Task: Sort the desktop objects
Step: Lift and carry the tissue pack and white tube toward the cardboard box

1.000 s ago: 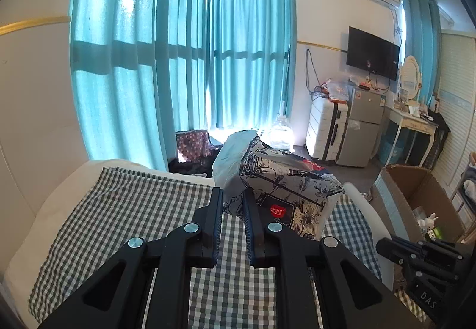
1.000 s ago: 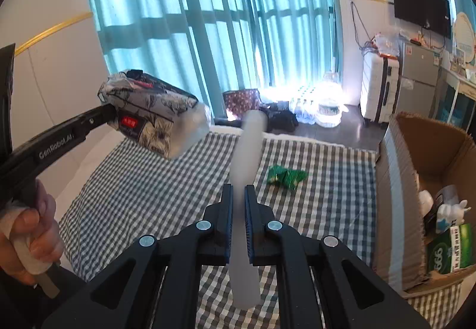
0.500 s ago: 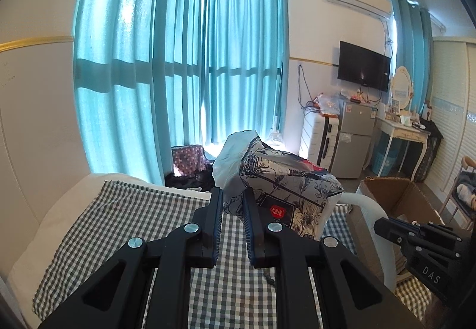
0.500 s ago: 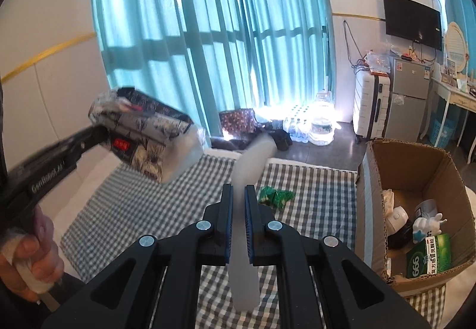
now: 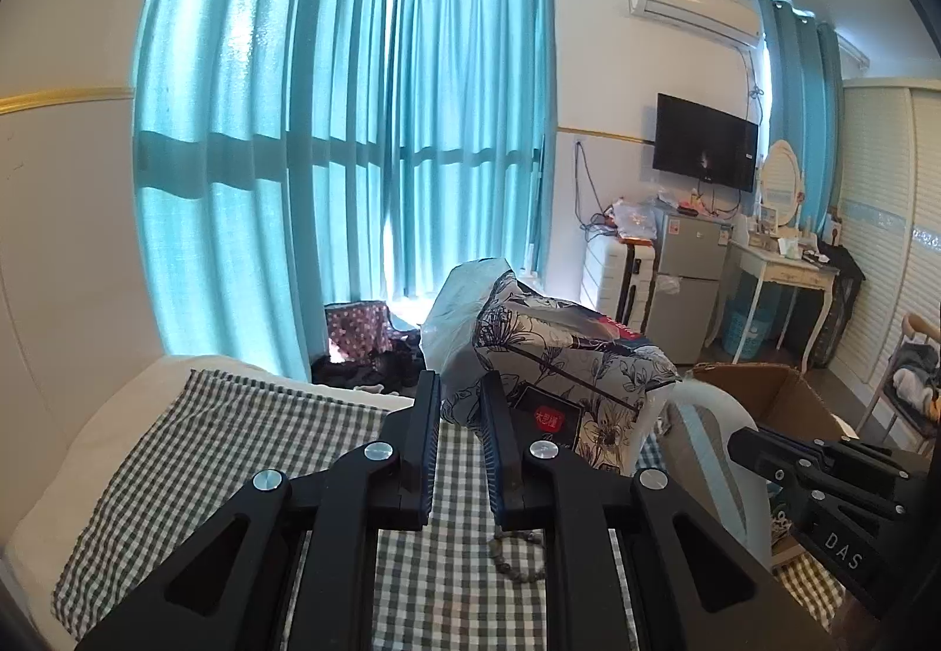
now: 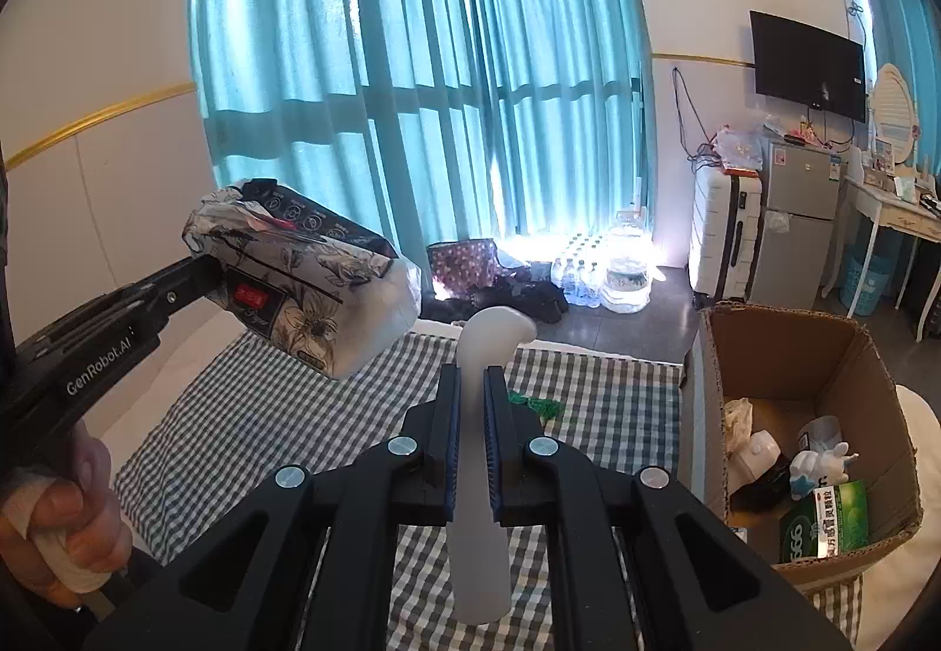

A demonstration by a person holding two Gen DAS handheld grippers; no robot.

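At the far left of the right wrist view, a person's hand [image 6: 56,521], with a finger wrapped in white, grips the handle of the left gripper [image 6: 203,269], whose jaws are closed on the end of a floral-printed tissue pack [image 6: 306,292] and hold it in the air above the checked cloth [image 6: 282,416] that covers the surface. In the left wrist view the same pack [image 5: 559,380] sits just past the narrow-set fingertips, its corner pinched between them, with a string of dark beads [image 5: 517,557] lying on the cloth below. Toward the middle, the right gripper [image 6: 470,398] has its jaws closed on a translucent white tube-shaped object [image 6: 479,474], which stands up between them with a bent top and is also lifted clear of the cloth. Just beyond its fingertips a small green packet [image 6: 538,405] lies on the cloth. At the right, an open cardboard box [image 6: 782,357] stands beside the surface and holds a green and white carton [image 6: 823,521], a small white figurine [image 6: 820,466] and other items that are hard to make out.
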